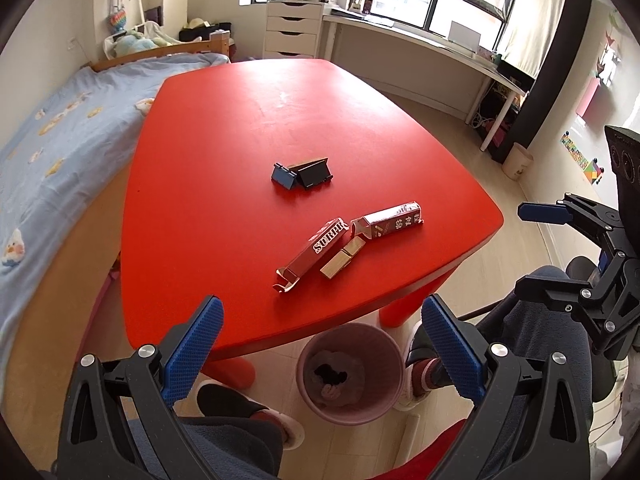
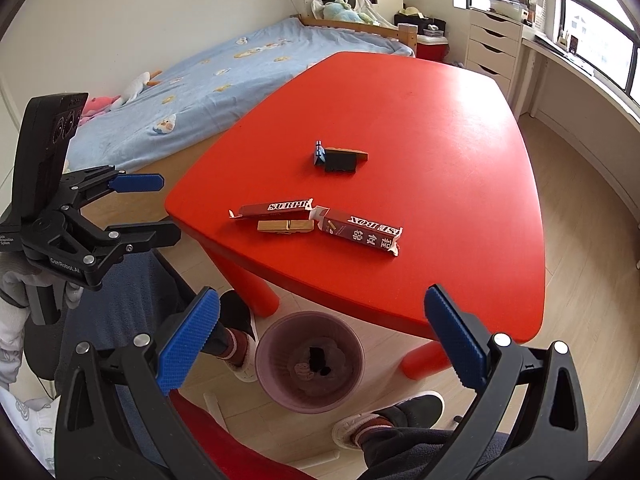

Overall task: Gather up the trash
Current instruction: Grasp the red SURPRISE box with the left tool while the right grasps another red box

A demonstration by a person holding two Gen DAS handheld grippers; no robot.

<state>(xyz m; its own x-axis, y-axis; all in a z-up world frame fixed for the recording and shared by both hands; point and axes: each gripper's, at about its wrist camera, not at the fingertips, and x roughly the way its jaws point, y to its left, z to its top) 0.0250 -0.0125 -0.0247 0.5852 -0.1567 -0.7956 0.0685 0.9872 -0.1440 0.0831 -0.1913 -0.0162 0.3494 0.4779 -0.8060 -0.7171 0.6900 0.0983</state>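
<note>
Trash on table: two torn red cartons, one lettered SURPR (image 1: 316,254) and one with white characters (image 1: 387,222), lie near the front edge of the red table (image 1: 240,128), a wooden clothespin (image 1: 342,258) between them; none collected yet.
Bin: pink wastebasket (image 1: 348,372) on the floor below that edge, already holding some dark scraps (contents unclear).
Other items: binder clips (image 1: 302,176) mid-table.
Left gripper (image 1: 320,354): spread wide, empty, poised above the bin.
Right gripper (image 2: 322,342): likewise spread, empty, clear of the table.
</note>
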